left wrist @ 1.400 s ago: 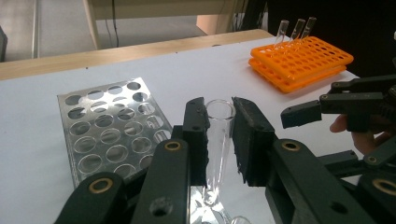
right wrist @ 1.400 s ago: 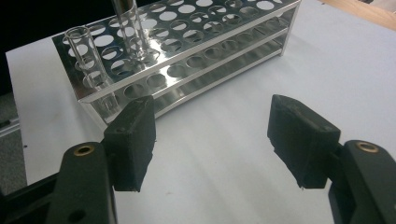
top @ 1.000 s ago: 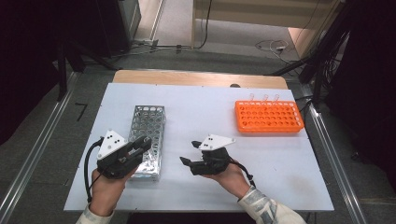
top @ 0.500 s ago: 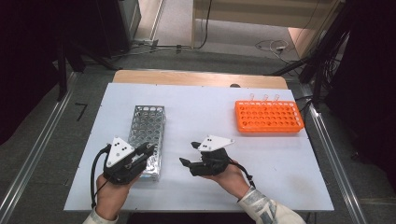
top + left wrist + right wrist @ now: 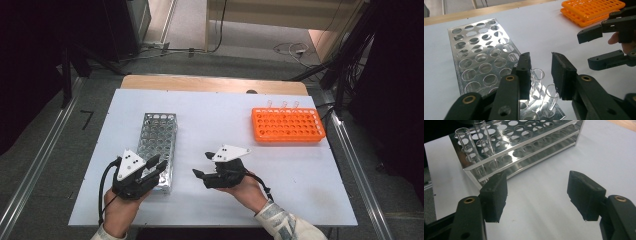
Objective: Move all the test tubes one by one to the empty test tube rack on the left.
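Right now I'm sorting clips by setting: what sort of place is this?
Probably a lab-style recording bench: a perforated metal test-tube rack holding clear glass tubes, an orange plastic tube rack, on a white table.

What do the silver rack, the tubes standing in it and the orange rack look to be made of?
Silver rack: probably polished sheet metal, with mirror-like reflections and punched round holes. Tubes: clear glass or hard plastic, the look leaves that open; the rack shows through their walls. Orange rack: likely moulded plastic, uniform matte colour.

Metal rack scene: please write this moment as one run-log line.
left gripper: jaws just opening, above glass tubes in metal rack, gripping nothing | right gripper: open, empty | orange rack: untouched
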